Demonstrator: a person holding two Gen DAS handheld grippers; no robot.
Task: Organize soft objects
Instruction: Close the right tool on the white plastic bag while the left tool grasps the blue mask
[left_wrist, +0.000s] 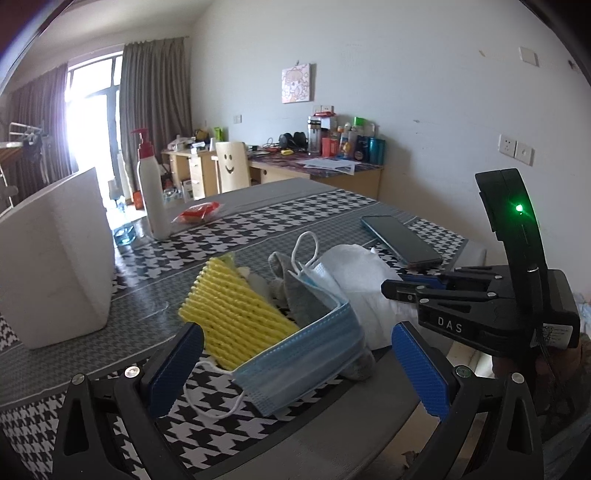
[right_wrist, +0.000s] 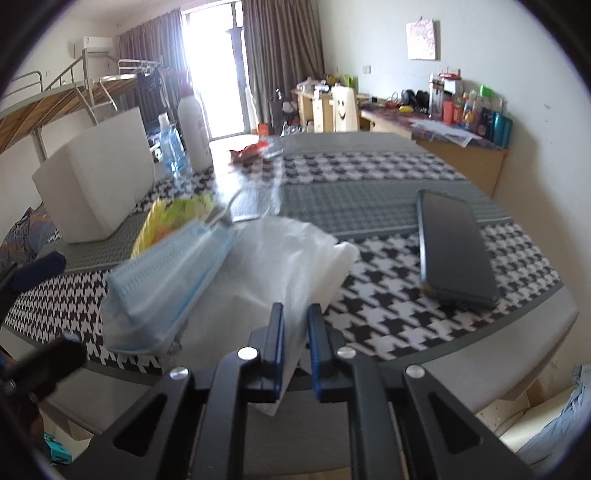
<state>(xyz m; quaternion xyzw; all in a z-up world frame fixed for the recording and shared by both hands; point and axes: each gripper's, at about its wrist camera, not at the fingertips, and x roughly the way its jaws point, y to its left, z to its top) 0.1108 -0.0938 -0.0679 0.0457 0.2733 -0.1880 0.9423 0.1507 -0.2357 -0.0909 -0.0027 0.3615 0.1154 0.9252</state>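
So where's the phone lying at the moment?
The phone lies flat on the houndstooth table cover, to the right of the white cloth and the pile of soft things, near the table's right edge.

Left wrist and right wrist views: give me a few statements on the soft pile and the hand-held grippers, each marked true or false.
1. The right hand-held gripper is shut on the white cloth. True.
2. The left hand-held gripper is clamped on the yellow foam net. False: it is open, the pile sitting between its fingers.
3. The blue mask lies at the near side of the pile. True.
4. The phone lies on top of the mask. False: it lies apart on the table.
5. The white bottle lies flat. False: it stands upright.
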